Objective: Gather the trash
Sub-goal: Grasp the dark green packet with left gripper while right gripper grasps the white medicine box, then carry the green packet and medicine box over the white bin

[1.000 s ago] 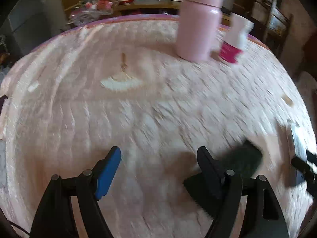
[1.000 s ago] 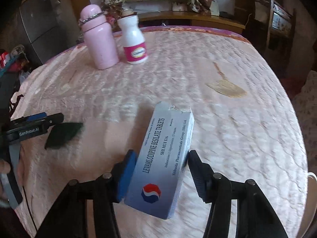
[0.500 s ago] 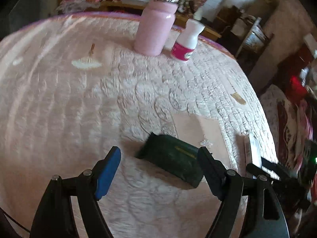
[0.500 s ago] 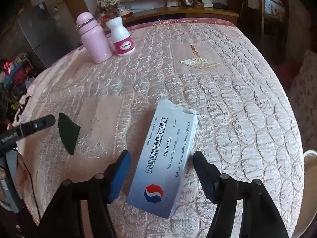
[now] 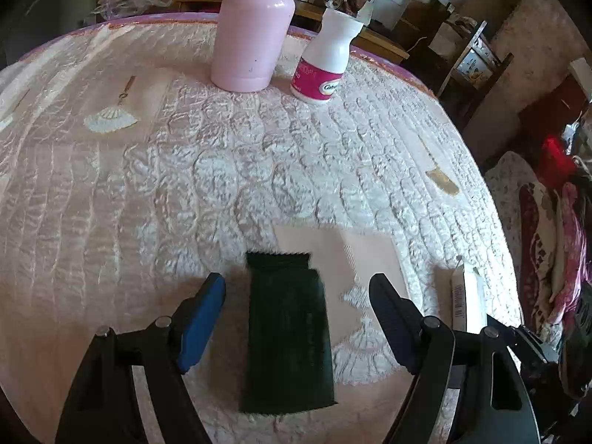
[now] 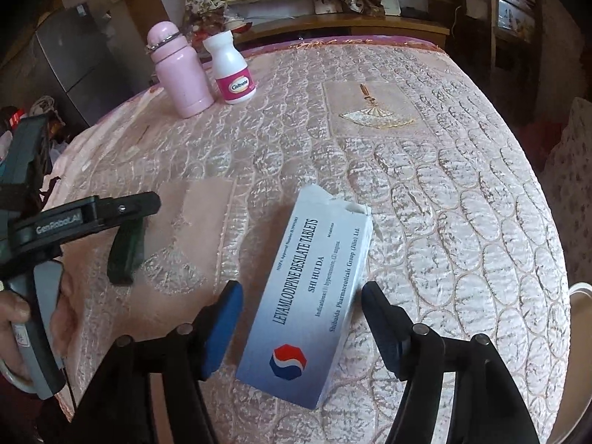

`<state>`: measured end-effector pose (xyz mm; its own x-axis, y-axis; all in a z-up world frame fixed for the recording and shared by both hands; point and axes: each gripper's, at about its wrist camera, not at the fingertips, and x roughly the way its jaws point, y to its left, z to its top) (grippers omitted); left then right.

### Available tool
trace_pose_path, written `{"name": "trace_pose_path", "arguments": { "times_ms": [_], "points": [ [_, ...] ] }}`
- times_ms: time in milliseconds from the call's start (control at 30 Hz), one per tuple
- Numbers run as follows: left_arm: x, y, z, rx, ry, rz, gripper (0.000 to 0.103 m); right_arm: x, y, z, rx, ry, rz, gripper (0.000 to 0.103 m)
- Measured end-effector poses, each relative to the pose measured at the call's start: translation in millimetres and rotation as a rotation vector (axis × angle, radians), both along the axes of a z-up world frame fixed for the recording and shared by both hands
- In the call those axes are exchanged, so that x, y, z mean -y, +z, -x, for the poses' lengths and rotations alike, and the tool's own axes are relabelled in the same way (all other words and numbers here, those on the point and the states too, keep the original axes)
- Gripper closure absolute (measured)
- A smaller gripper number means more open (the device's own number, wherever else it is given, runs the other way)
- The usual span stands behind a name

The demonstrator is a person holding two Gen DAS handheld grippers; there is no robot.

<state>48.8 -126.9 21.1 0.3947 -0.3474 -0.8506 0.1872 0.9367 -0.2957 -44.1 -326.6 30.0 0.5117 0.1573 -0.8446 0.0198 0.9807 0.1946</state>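
A dark green packet (image 5: 286,329) lies flat on the quilted pink cover, between the open jaws of my left gripper (image 5: 298,318), untouched. It also shows in the right wrist view (image 6: 125,251), under the left gripper. A blue-and-white tablet box (image 6: 310,303) with a torn end lies between the open jaws of my right gripper (image 6: 301,323), which do not clamp it. The box's edge shows in the left wrist view (image 5: 464,296).
A pink bottle (image 5: 255,26) and a white Caltrate bottle (image 5: 327,63) stand at the far edge of the covered table (image 5: 148,185). A chair (image 5: 477,55) and furniture stand beyond. A white rim (image 6: 581,292) shows at the right.
My left gripper swung over the cover until the green packet came between its jaws. My right gripper stayed around the tablet box, shifting only slightly.
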Motion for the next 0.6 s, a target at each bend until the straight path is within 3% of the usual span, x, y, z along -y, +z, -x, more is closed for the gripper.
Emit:
{"name": "trace_pose_path", "arguments": {
  "times_ms": [233,267,300,367,433,600],
  "points": [
    [3.0,-3.1,26.4,0.067,-0.027,-0.182,0.023,-8.5,-3.9,-2.0,0.043,-0.013,0.045,0.029],
    [3.6,-5.2,26.5,0.061,-0.030,-0.196,0.024,-10.0,-4.8,-2.1,0.056,-0.018,0.064,0.035],
    [3.9,-5.2,28.5,0.075,-0.035,-0.207,0.039,-10.6,-4.9,-2.1,0.060,-0.024,0.089,0.048],
    [7.2,-3.6,31.2,0.095,-0.048,-0.237,0.068,-7.7,-3.8,-0.7,0.054,-0.017,0.074,0.048],
    [7.3,-0.4,33.7,0.060,-0.068,-0.158,0.068,1.1,0.6,6.2,0.058,-0.024,0.027,0.048],
    [29.2,21.7,58.5,0.128,-0.113,-0.119,0.069,22.3,22.2,37.4,0.108,-0.043,-0.027,0.048]
  ]
}}
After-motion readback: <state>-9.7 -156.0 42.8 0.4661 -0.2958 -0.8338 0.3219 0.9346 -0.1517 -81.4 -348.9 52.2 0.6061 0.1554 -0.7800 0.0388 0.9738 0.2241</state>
